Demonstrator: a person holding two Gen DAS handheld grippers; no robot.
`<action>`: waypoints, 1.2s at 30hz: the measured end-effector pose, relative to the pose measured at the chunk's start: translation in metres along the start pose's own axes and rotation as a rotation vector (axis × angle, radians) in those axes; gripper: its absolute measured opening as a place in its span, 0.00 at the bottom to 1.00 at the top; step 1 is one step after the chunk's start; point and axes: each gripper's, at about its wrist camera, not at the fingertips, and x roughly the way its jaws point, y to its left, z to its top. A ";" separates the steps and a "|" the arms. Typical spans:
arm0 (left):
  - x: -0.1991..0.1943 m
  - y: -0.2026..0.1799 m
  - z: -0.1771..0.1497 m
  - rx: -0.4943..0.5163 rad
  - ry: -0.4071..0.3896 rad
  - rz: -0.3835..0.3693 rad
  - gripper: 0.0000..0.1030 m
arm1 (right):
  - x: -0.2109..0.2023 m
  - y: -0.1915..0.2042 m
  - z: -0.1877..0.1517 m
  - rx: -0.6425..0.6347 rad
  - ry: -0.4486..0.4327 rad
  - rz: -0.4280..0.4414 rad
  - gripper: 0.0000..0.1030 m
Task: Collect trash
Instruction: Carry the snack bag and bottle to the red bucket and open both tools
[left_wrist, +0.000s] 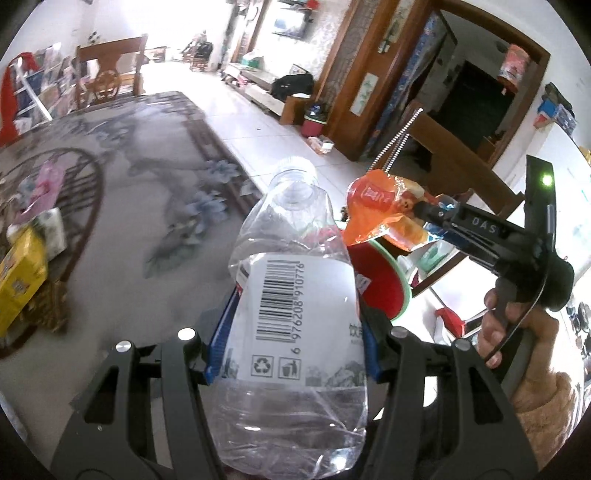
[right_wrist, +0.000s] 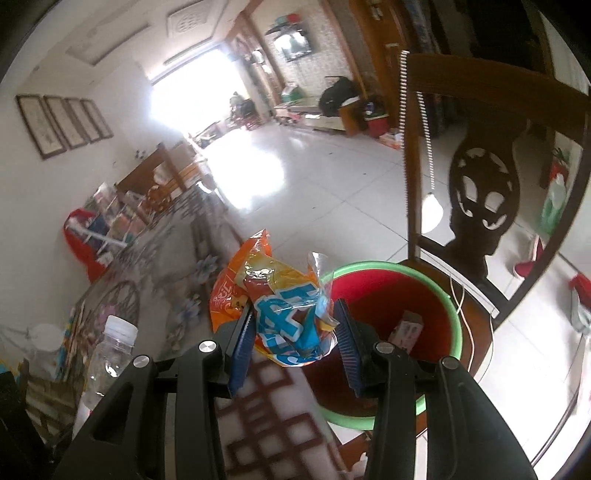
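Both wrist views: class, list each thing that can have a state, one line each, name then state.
Plastic bottle: capped, empty, crumpled, clamped in the left gripper.
Snack wrapper: crumpled, pinched in the right gripper, beside the bin's rim.
Red bin: open-topped, standing on a wooden chair, a small carton inside.
Yellow box: lying on the table.

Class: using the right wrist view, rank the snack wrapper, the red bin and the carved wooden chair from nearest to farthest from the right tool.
1. snack wrapper: clamped in the right tool.
2. red bin: just beyond, right.
3. carved wooden chair: behind the bin.
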 end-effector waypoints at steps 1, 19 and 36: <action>0.005 -0.004 0.004 0.003 0.004 -0.009 0.53 | 0.000 -0.004 0.001 0.014 -0.003 -0.002 0.39; 0.088 -0.072 0.027 0.062 0.157 -0.121 0.60 | 0.007 -0.066 0.017 0.263 -0.032 -0.129 0.41; 0.038 -0.031 0.023 -0.012 0.074 -0.082 0.79 | 0.013 -0.053 0.017 0.255 -0.024 -0.118 0.65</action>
